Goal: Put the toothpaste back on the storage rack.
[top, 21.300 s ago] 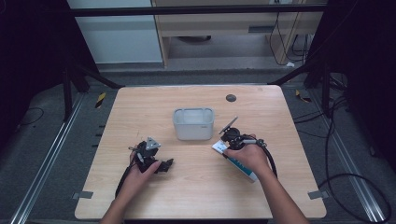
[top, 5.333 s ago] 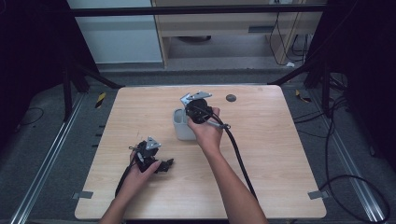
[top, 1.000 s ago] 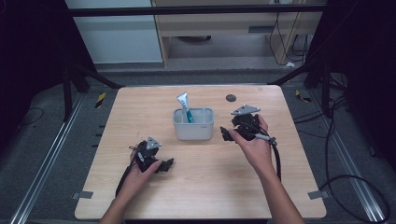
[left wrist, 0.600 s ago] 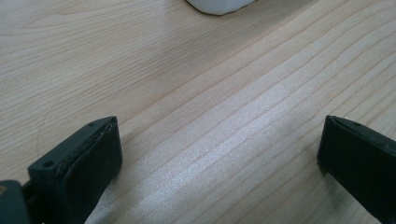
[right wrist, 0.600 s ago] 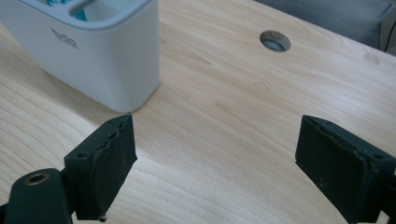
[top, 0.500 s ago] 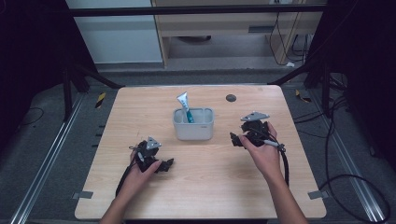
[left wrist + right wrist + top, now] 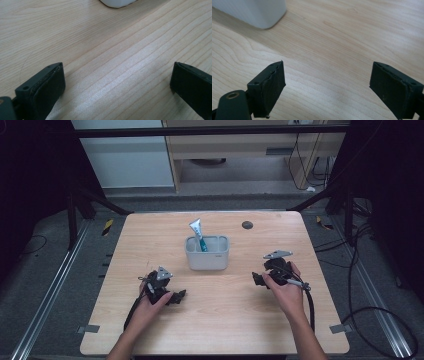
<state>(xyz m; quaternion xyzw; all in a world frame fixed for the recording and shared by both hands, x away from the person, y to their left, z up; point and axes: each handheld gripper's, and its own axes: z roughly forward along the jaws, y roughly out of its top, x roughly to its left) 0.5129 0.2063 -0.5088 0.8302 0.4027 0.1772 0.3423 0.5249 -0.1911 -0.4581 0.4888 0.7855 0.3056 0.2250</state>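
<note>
- Toothpaste, a white tube with a teal lower part [image 7: 198,234], stands tilted inside the pale grey rounded plastic bin [image 7: 207,259], its flat white end up and leaning toward the far left, rising above the rim.
- The bin sits near the middle of the light wooden worktop [image 7: 225,320], between the two hands and farther from the person than either.
- The left gripper [image 7: 176,297], black with a grey three-cornered plate on top, rests low on the worktop at the near left, held in the person's left hand [image 7: 150,301]; it is well apart from the bin.
- In the left gripper view its black fingers [image 7: 48,85] stand wide apart with bare wood grain between them, and a corner of the bin [image 7: 117,3] shows at the top edge.
- The right gripper [image 7: 257,279], also black with a grey plate, is held in the right hand [image 7: 285,287] at the near right of the bin, its cable trailing back along the forearm.
- In the right gripper view its fingers [image 7: 270,86] are spread wide over bare wood and hold nothing; the bin's rounded corner [image 7: 259,12] sits at the upper left, apart from them.
- A small dark round disc [image 7: 246,225] lies on the far part of the worktop, beyond the bin to its right.
</note>
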